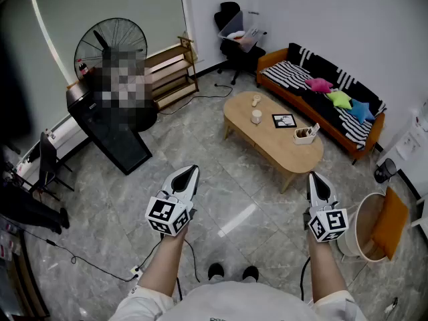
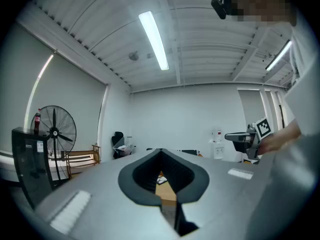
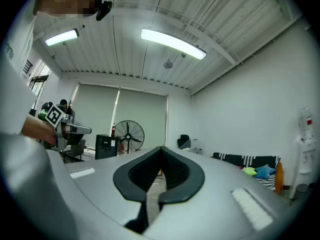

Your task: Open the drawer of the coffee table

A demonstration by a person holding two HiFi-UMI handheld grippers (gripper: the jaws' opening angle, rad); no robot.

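Note:
The oval wooden coffee table (image 1: 267, 136) stands a few steps ahead of me on the grey floor, in front of the sofa. No drawer shows from the head view. My left gripper (image 1: 192, 170) and right gripper (image 1: 313, 176) are held level at waist height, well short of the table, pointing toward it. In the left gripper view the left gripper (image 2: 161, 151) has its tips together and nothing between them; a strip of the table's top (image 2: 165, 191) shows through the hollow. The right gripper (image 3: 162, 149) is shut and empty too.
On the table stand two cups (image 1: 256, 116), a dark picture frame (image 1: 284, 120) and a small holder (image 1: 305, 135). An orange sofa (image 1: 321, 99) runs behind it. A black cabinet (image 1: 110, 129), a fan (image 1: 110, 42) and a wooden rack (image 1: 174, 72) stand left. A white bin (image 1: 364, 226) stands right.

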